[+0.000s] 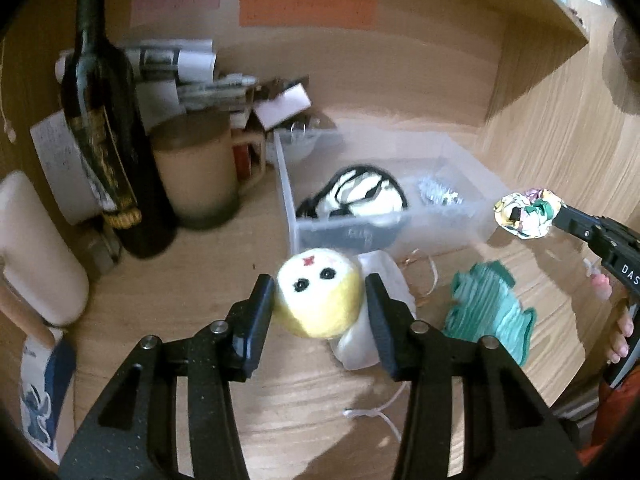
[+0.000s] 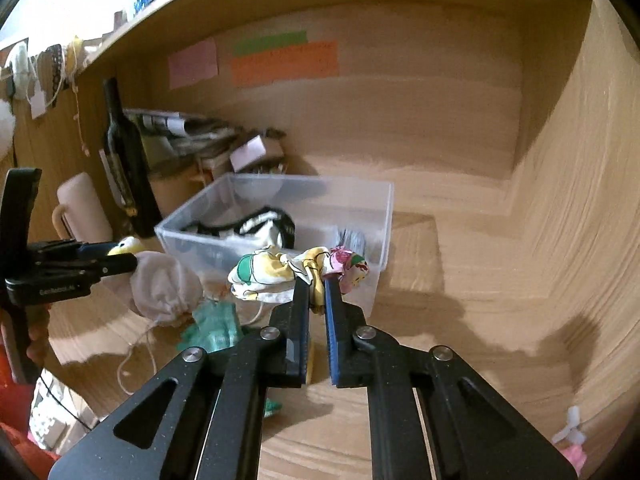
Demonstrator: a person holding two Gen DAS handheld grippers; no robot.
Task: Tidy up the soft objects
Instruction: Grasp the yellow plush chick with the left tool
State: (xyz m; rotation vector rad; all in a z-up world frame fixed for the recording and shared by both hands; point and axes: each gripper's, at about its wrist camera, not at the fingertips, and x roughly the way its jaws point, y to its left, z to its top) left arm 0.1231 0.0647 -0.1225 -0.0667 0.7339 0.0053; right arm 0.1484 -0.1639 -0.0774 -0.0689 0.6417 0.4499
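My left gripper [image 1: 320,304] is shut on a yellow and white plush ball with a face [image 1: 318,294], held above the wooden desk in front of a clear plastic bin [image 1: 288,184]. The bin holds a black and white striped soft item [image 1: 360,194]. My right gripper [image 2: 317,280] is shut on a floral scrunchie [image 2: 280,270], held just before the bin's near wall [image 2: 372,240]. The scrunchie also shows in the left wrist view [image 1: 526,212]. A white drawstring pouch [image 2: 162,284] and a green knitted cloth [image 1: 488,308] lie on the desk.
A dark wine bottle [image 1: 104,120], a tan lidded mug [image 1: 196,168], stacked papers [image 1: 176,64] and a small cardboard box [image 1: 280,104] stand at back left. A white cylinder [image 1: 36,248] stands at the left. Wooden walls enclose the back and right.
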